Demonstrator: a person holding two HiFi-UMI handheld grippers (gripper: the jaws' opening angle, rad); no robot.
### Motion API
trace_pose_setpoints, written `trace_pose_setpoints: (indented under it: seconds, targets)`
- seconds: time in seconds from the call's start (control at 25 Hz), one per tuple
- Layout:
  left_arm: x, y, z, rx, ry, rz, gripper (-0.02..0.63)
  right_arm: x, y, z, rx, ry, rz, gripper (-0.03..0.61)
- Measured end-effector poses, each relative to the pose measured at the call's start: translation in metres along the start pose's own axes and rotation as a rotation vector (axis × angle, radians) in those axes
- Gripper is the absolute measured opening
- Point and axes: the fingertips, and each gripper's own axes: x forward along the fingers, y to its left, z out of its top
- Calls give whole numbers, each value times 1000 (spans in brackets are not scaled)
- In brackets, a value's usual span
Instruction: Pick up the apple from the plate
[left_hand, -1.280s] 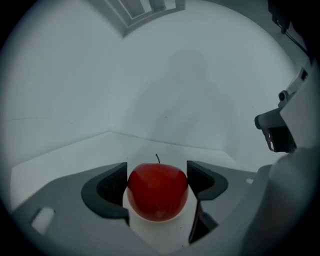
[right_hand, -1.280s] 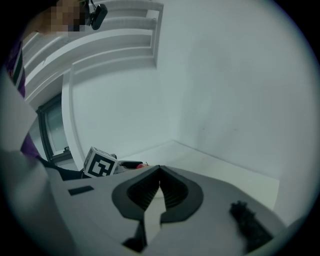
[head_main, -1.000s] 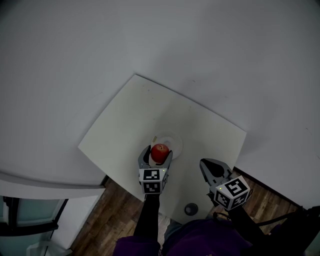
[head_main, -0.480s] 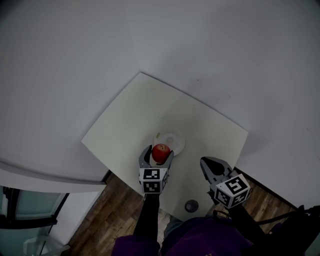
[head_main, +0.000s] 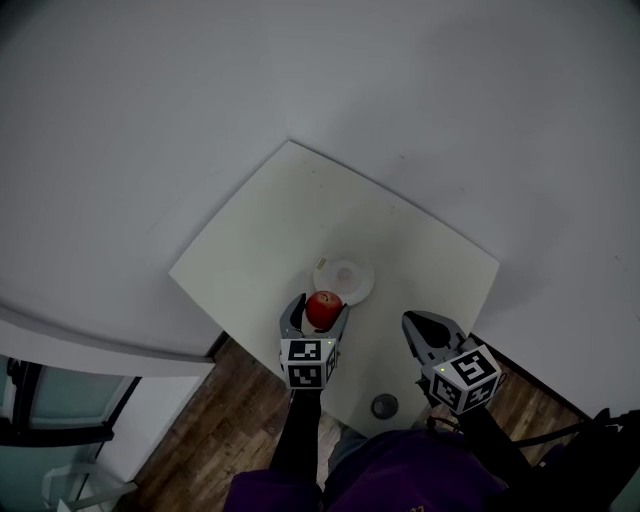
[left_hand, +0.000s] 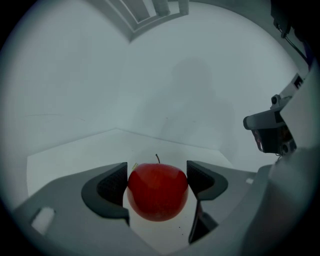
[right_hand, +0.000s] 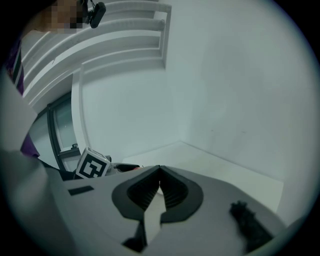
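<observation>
left gripper (head_main: 319, 306): jaws clamped on the red apple (left_hand: 157, 192), one each side | apple: beside near rim of white plate (head_main: 367, 287) | right gripper (right_hand: 159, 188): jaws together, empty, apart from apple

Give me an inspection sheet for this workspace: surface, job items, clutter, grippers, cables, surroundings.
Surface: white table, no spills seen.
Job's things: red apple held off the white plate, which is empty.
Clutter: one small dark round object at the table's near edge.
Grippers: left gripper shut on the apple; right gripper shut with nothing in it.
Cables: nothing seen for certain.
Surroundings: white walls, wood floor.
</observation>
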Motion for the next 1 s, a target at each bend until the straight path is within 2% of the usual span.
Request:
trace_pose_setpoints:
  seconds: [1.0]
  targets:
    - [-32, 3, -48, -80, 51, 41, 379, 2, 16, -1, -28, 15, 27, 11]
